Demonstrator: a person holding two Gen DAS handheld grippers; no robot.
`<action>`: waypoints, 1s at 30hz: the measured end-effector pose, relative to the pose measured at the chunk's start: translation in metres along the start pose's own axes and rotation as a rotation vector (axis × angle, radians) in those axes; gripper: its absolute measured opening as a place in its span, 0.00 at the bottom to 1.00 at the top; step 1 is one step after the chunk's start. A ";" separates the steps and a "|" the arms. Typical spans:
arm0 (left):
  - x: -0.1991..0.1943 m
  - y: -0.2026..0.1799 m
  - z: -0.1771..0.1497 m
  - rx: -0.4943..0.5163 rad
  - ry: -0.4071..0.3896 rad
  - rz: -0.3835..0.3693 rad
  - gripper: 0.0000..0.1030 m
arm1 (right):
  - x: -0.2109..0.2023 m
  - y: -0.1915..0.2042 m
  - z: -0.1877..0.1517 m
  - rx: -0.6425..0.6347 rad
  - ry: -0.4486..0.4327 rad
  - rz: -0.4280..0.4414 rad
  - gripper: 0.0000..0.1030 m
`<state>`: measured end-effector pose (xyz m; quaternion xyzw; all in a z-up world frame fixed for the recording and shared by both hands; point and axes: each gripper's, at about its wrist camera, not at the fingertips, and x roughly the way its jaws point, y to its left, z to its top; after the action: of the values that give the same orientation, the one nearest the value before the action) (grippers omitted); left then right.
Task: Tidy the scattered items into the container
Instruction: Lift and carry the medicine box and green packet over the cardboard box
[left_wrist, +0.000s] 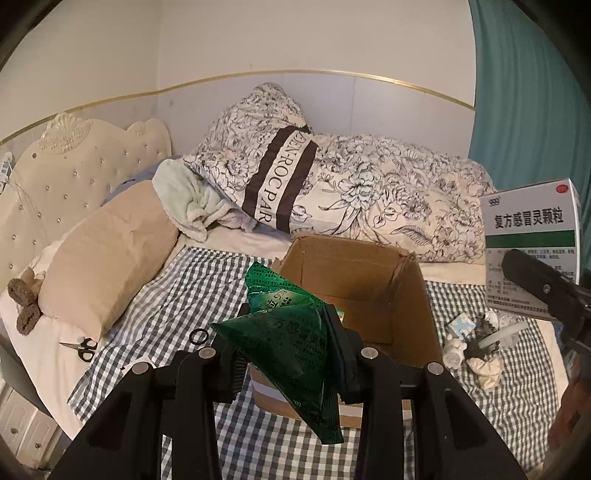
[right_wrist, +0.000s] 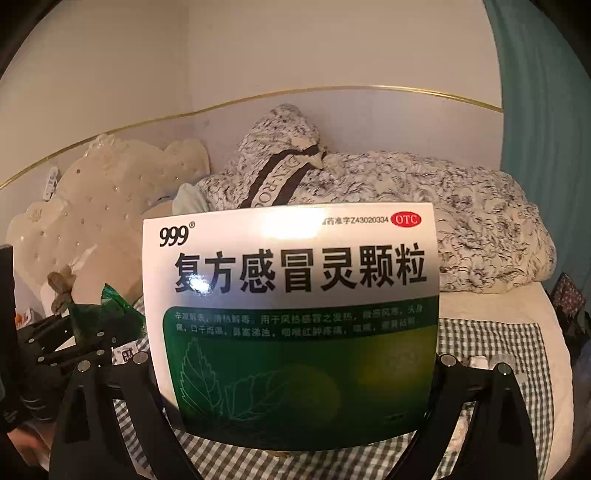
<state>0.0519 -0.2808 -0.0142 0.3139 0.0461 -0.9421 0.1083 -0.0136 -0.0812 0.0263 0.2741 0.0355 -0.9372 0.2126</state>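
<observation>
My left gripper (left_wrist: 288, 332) is shut on a bunch of green foil sachets (left_wrist: 291, 365), held just in front of an open cardboard box (left_wrist: 354, 266) that stands on the checkered cloth. The sachets hang over the box's near wall. My right gripper (right_wrist: 295, 369) is shut on a white and green medicine box (right_wrist: 295, 277), which fills most of the right wrist view and hides the fingertips. In the left wrist view that medicine box (left_wrist: 532, 221) is held in the air to the right of the cardboard box, with one right finger (left_wrist: 546, 291) across it. The left gripper (right_wrist: 74, 332) shows at the far left.
Small scissors (left_wrist: 83, 347) and a black ring (left_wrist: 199, 336) lie left of the cardboard box. A pile of small items (left_wrist: 476, 343) lies to its right. A beige pillow (left_wrist: 107, 254), a floral duvet (left_wrist: 388, 192) and a teal curtain (left_wrist: 528, 92) surround the checkered cloth (left_wrist: 177, 295).
</observation>
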 end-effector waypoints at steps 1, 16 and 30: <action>0.003 0.001 -0.001 0.006 0.005 0.003 0.36 | 0.005 0.002 -0.001 -0.006 0.005 0.003 0.91; 0.057 -0.003 -0.007 0.025 0.083 0.006 0.36 | 0.059 0.007 -0.018 -0.045 0.093 0.025 0.91; 0.112 -0.018 -0.013 0.070 0.172 0.016 0.36 | 0.127 0.001 -0.045 -0.068 0.218 0.031 0.92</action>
<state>-0.0315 -0.2812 -0.0913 0.3978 0.0197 -0.9117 0.1006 -0.0871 -0.1219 -0.0790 0.3673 0.0862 -0.8968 0.2311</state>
